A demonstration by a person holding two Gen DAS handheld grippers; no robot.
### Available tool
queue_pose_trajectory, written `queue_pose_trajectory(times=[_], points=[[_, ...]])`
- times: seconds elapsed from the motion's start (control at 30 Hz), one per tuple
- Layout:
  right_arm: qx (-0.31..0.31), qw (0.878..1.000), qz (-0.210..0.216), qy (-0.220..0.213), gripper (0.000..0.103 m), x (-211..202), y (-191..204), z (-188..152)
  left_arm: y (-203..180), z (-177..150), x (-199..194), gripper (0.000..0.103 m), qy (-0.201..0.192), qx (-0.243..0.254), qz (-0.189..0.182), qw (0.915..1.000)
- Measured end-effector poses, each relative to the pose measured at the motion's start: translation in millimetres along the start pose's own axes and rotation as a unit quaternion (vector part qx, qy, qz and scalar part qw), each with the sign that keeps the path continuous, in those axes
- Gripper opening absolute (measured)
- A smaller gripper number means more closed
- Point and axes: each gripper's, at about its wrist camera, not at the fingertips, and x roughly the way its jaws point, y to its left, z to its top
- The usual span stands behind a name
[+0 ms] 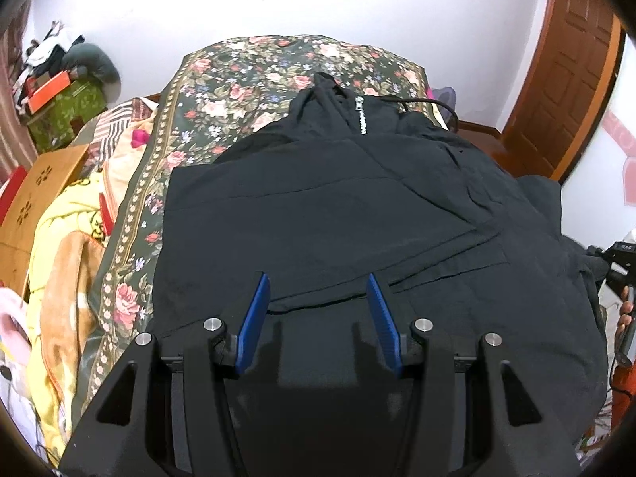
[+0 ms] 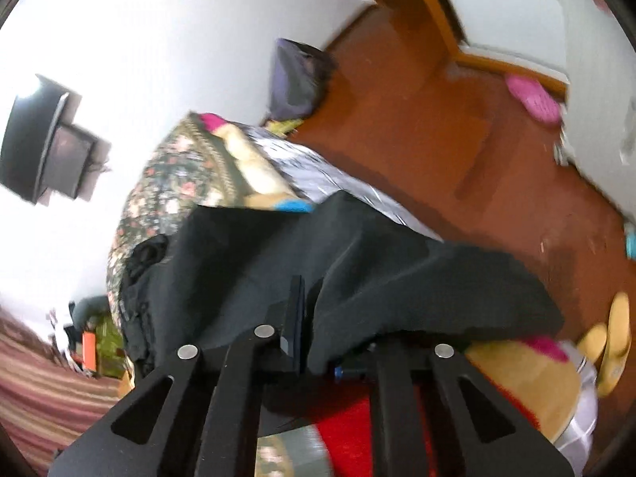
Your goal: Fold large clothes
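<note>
A large black garment with a silver zipper at its collar lies spread on the floral bedspread; its left side is folded in with a straight edge. My left gripper is open and empty, hovering over the garment's near hem. My right gripper is shut on the black garment's edge and holds it lifted off the bed; the cloth drapes over and hides the right finger. The right gripper also shows at the far right of the left wrist view.
Blankets and a wooden board lie left of the bed. A cluttered green-covered stand stands at the back left. A brown door and red-brown floor are on the right, with slippers and a pink slipper.
</note>
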Motion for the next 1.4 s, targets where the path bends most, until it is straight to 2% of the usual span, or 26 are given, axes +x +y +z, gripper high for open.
queue_pose_trajectory(times=[0.13, 0.23, 0.3, 0.47, 0.57, 0.77, 0.93, 1.1, 1.23, 1.4], points=[[-0.065, 0.996, 0.043, -0.034, 0.008, -29.5, 54.4, 13.9, 1.6, -1.6, -5.2, 0.05, -0.007, -0.002, 0.0, 1.0], [-0.137, 0.986, 0.075, -0.061, 0.008, -51.4, 108.5, 14.0, 1.4, -2.5, -9.4, 0.05, -0.014, 0.0, 0.0, 0.9999], [-0.184, 0.975, 0.107, -0.068, 0.008, -61.7, 149.2, 7.1, 1.9, -3.5, -12.4, 0.05, -0.019, 0.0, -0.001, 0.9998], [-0.259, 0.951, 0.163, -0.032, 0.008, -47.0, 218.7, -28.9, 6.2, -6.4, -19.3, 0.05, -0.029, -0.001, -0.004, 0.9996], [-0.289, 0.943, 0.168, 0.009, 0.008, -16.2, 244.6, -60.0, 10.6, -9.5, -23.8, 0.05, -0.033, 0.0, -0.001, 0.9995], [-0.307, 0.93, 0.144, 0.144, 0.008, 69.6, 248.4, -131.7, 23.6, -20.4, -33.6, 0.05, -0.035, 0.006, 0.017, 0.9992], [-0.318, 0.926, 0.087, 0.181, 0.012, 104.6, 238.5, -170.0, 35.1, -30.8, -33.8, 0.05, -0.028, -0.002, 0.021, 0.9994], [-0.318, 0.921, 0.073, 0.211, 0.015, 94.6, 235.2, -166.5, 36.4, -35.9, -27.0, 0.05, -0.016, -0.003, 0.027, 0.9995], [-0.316, 0.918, 0.06, 0.233, 0.026, 77.2, 226.9, -153.4, 29.7, -35.9, -29.5, 0.05, -0.02, -0.002, 0.021, 0.9996], [-0.305, 0.926, 0.079, 0.207, 0.04, 44.1, 214.5, -141.8, 17.3, -32.9, -33.0, 0.057, -0.024, 0.009, 0.018, 0.9995]])
